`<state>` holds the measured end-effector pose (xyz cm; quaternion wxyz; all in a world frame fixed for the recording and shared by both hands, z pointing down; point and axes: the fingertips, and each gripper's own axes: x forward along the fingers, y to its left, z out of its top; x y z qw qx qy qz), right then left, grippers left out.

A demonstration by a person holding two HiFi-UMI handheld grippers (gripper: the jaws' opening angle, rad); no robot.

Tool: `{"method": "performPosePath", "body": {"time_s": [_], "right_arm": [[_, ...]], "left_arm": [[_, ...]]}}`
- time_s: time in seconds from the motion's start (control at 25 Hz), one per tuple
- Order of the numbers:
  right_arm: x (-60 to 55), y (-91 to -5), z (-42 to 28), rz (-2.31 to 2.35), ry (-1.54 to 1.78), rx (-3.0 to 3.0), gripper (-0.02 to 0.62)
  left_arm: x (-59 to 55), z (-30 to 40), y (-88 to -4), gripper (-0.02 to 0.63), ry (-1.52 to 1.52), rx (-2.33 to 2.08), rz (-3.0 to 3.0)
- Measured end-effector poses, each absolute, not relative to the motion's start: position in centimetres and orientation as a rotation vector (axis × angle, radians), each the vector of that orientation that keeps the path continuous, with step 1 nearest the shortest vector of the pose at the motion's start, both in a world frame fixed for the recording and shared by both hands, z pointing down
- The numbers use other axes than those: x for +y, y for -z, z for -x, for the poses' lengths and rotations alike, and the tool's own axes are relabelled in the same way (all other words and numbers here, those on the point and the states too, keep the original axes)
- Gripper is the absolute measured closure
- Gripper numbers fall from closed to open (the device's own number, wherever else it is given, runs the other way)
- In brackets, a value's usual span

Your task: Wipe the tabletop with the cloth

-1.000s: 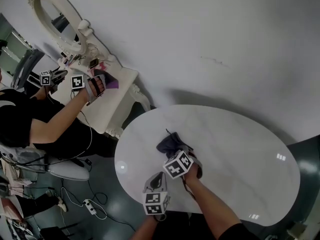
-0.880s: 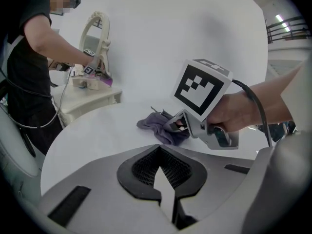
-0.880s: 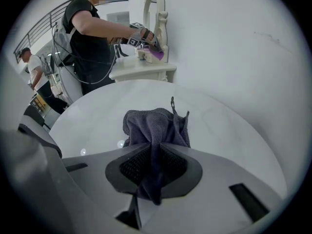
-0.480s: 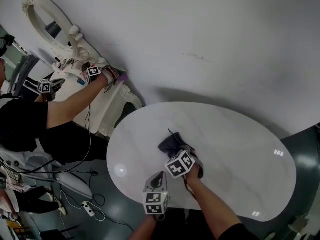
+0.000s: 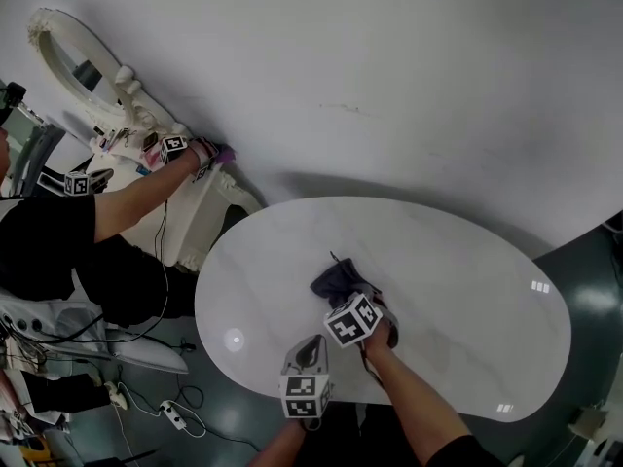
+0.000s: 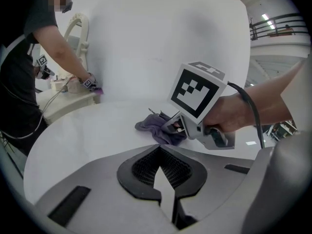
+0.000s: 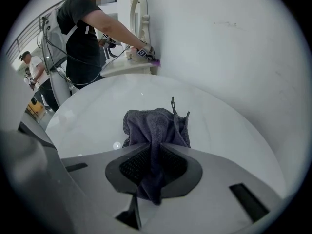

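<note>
A dark grey-purple cloth [image 5: 334, 279] lies bunched on the white oval tabletop [image 5: 467, 290], left of its middle. My right gripper [image 5: 356, 297] is shut on the cloth's near end. In the right gripper view the cloth [image 7: 156, 123] runs from the table down between the jaws of the right gripper [image 7: 155, 172]. My left gripper [image 5: 310, 355] hovers at the table's near edge, just left of the right one, shut with nothing in it. The left gripper view shows the left gripper [image 6: 163, 174] pointing at the cloth [image 6: 157, 126] and the right gripper's marker cube [image 6: 197, 89].
Beyond the table's left end, a person in black [image 5: 58, 241] reaches with marker-cubed grippers over a white ornate dressing table [image 5: 180, 212] with an oval mirror [image 5: 73, 56]. A white wall [image 5: 389, 86] rises behind. Cables and a chair [image 5: 107, 339] are on the floor at left.
The head view has shifted, so the table sits further left in frame. My grippers and the cloth have barely moved. The other person's arm has reached further toward the wall.
</note>
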<state>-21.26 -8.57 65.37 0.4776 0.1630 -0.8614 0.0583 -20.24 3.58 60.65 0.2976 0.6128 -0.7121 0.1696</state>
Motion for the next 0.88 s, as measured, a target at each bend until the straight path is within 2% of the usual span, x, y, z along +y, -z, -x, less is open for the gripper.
{"method": "performPosePath", "body": {"time_s": [0.88], "right_arm": [[-12.7,-65.4,7.9,-0.570,-0.238,-2.069,0.556]], "left_arm": [[-0.1,9.0,-60.5,0.602,-0.527,-1.755,-1.815]]}}
